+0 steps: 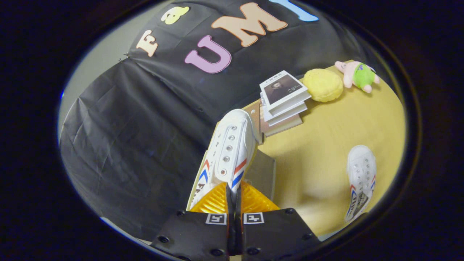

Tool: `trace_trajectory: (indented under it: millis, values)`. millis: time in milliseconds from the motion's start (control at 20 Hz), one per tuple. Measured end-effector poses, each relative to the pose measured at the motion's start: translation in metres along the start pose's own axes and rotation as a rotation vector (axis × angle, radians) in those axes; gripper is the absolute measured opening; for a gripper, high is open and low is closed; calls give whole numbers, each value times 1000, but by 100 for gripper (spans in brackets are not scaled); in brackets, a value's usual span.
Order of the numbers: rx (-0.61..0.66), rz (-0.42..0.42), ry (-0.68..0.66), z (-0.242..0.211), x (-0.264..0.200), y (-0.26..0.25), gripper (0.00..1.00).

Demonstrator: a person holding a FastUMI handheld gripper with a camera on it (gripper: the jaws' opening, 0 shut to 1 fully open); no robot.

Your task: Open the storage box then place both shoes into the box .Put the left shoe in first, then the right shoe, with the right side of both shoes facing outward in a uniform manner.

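Yellow tabletop [326,152] lay below; the gripper [233,195] pinched the lifted shoe [228,152] by its heel edge, best kept level while lowering

The tongs [233,194] are nearly closed, both fingers pinching the shoe [228,152].

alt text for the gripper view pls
The tongs are shut on a white canvas sneaker with red and blue stripes, lifted above the yellow wooden table. A matching second sneaker lies on the table beside stacked books.
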State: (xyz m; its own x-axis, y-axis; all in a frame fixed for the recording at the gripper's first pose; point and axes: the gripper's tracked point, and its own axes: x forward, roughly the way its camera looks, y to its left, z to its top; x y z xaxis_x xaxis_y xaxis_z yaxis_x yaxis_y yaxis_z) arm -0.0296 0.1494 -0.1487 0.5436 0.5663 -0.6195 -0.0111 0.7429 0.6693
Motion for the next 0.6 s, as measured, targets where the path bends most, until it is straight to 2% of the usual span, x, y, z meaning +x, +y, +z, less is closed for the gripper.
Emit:
trace_trajectory:
  millis: [250,600]
  values:
    - [3,27,30,-22,31,24,3]
    - [-1,16,77,-56,66,46,3]
